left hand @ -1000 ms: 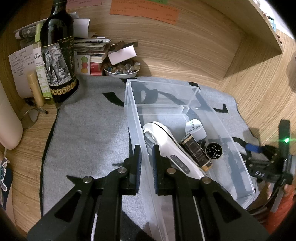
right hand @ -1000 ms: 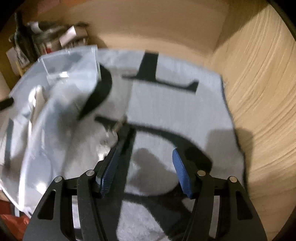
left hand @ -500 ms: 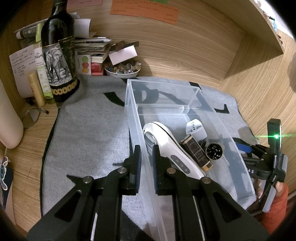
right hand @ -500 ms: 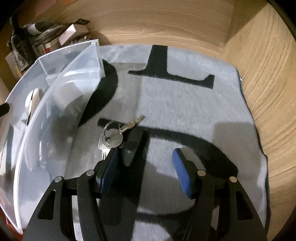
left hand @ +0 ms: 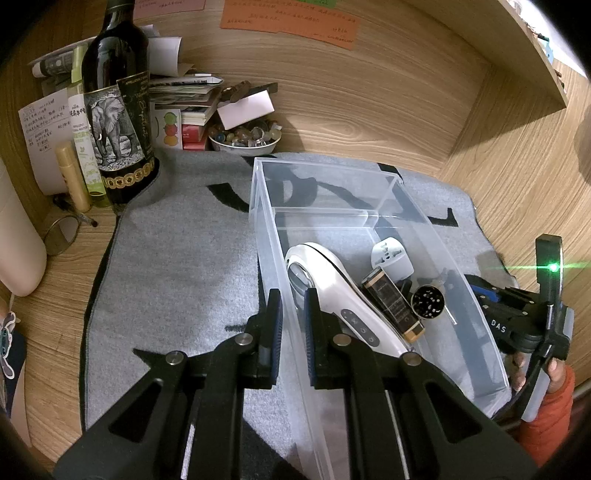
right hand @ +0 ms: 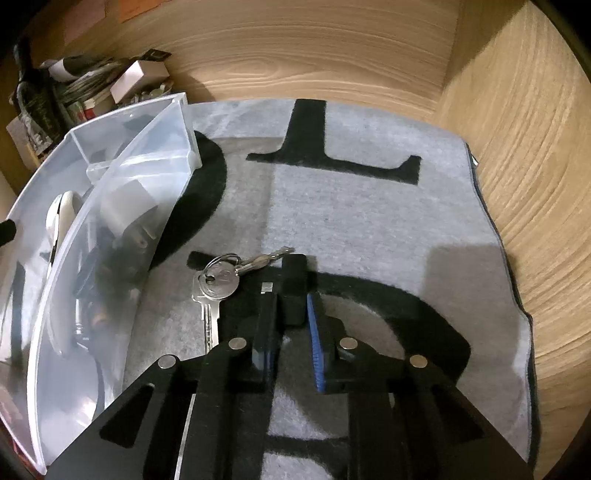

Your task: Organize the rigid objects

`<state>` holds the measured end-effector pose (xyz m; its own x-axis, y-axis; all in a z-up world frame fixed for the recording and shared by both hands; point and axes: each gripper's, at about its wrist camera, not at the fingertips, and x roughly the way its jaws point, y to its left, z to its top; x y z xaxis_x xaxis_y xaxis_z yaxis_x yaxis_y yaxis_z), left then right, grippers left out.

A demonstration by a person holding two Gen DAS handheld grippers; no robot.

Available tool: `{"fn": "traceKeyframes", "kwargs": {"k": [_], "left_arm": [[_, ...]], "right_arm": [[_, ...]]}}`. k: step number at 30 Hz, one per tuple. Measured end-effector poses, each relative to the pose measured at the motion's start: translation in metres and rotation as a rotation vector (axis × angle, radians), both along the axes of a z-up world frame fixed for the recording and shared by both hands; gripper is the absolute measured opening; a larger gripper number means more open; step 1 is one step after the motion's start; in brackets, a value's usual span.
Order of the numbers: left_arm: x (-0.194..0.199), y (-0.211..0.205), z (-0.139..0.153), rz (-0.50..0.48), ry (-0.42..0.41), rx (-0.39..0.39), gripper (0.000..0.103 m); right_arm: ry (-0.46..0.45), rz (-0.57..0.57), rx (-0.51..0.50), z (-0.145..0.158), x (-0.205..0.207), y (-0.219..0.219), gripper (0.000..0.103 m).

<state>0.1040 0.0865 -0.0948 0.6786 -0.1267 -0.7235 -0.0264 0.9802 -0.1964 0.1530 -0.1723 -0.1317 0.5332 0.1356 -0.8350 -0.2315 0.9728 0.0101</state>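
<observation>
The right gripper (right hand: 290,306), spread a moment ago, now pinches a boxy black key fob (right hand: 294,286); left gripper (left hand: 291,317) clamps the clear plastic bin (left hand: 284,314) wall.

- Black fob (right hand: 293,291) between the right gripper (right hand: 291,339) pads: lower half hidden by the fingers.
- Flat key (right hand: 207,314) blade runs under the gripper's left finger; tip unseen.
- Things inside the clear bin (right hand: 122,236), right wrist view: smeared by the plastic wall, not identifiable.
- White handheld device (left hand: 332,295): bottom end covered by the left gripper (left hand: 293,332).
- Wine bottle (left hand: 116,110) neck cut off by the top edge.
- Writing on the orange note (left hand: 291,18): too small to read.
- Hand (left hand: 554,373) at the right edge: mostly behind the gripper body.
</observation>
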Motion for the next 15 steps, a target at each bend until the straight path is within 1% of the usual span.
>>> {"fn": "traceKeyframes", "kwargs": {"k": [3, 7, 15], "left_arm": [[0.000, 0.000, 0.000, 0.000, 0.000, 0.000, 0.009], [0.000, 0.000, 0.000, 0.000, 0.000, 0.001, 0.009], [0.000, 0.000, 0.000, 0.000, 0.000, 0.000, 0.009]], "right_arm": [[-0.014, -0.003, 0.003, 0.005, -0.001, -0.001, 0.014], [-0.051, -0.001, 0.013, 0.019, -0.004, -0.001, 0.014], [-0.179, 0.043, 0.035, 0.066, -0.014, 0.010, 0.014]]}}
